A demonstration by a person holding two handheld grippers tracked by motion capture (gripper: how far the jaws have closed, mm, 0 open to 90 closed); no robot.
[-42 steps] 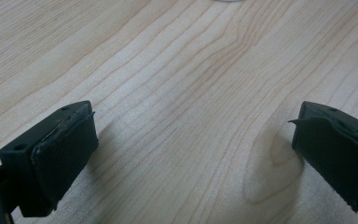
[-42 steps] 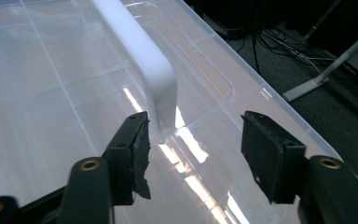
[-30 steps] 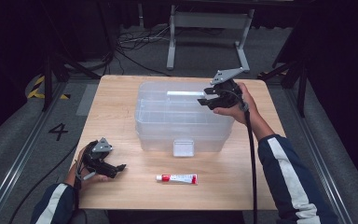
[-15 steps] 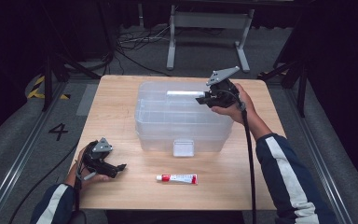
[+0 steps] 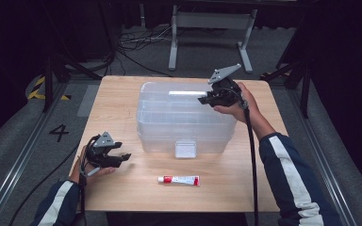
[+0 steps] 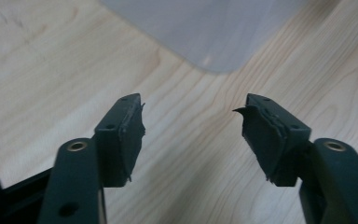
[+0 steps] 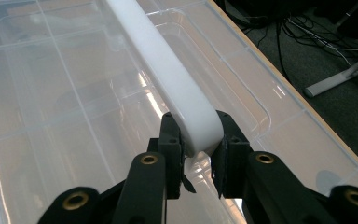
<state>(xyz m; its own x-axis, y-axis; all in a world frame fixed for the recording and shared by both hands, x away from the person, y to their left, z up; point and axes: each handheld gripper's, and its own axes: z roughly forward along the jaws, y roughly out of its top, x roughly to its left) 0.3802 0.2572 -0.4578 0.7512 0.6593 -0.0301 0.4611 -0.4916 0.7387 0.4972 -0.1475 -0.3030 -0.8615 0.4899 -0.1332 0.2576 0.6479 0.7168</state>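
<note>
A clear plastic storage box [image 5: 184, 120] is seen in the high view at the middle of the wooden tabletop [image 5: 122, 197], with a white handle [image 5: 187, 93] lying along its lid. The right tool [image 5: 206, 99] is held at the right end of that handle, over the far right part of the box. What the high view leaves unclear is settled by the right gripper view: the white handle [image 7: 168, 74] is clamped at its near end between the two black pads [image 7: 172, 149], so the right tool [image 7: 198, 151] is closed narrowly on it, and the ribbed, translucent lid [image 7: 51, 93] is shown in detail below.

The left tool [image 5: 122, 158] is held low over the near left part of the tabletop, well apart from the box. In the left gripper view its jaws stand about half apart with nothing but bare wood between them; they have just been closing. A rounded corner of the box [image 6: 205, 32] is caught there beyond the left tool [image 6: 191, 122].

A red-and-white tube [image 5: 179, 180] is shown in the high view lying flat near the front edge, in front of the box's white latch [image 5: 185, 149].
</note>
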